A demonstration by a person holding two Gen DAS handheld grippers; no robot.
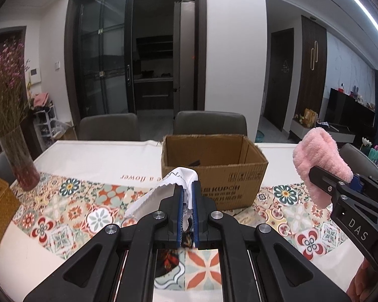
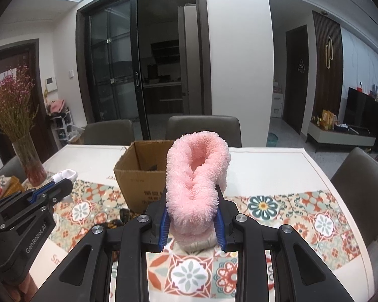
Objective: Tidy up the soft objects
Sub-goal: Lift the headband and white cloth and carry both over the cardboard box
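Clamping a thin white cloth [image 1: 181, 176], the left gripper [image 1: 187, 188] hangs above the tiled-pattern tablecloth [image 1: 70, 201]. The right gripper [image 2: 192, 216] grasps a fluffy pink towel [image 2: 196, 171]. Both are near the open brown cardboard box [image 1: 214, 171] toward the tabletop's far edge.

The pink cloth [image 2: 196, 176] is a deep-pile, fluffy fabric with a matt surface; the white cloth [image 1: 181, 178] is thin, smooth woven material with a pinked edge. The box [image 1: 214, 173] is brown corrugated cardboard, matt, with rough, frayed top edges. The tablecloth [image 2: 277, 209] is smooth printed fabric, and the vase [image 1: 22, 166] is clear glossy glass.
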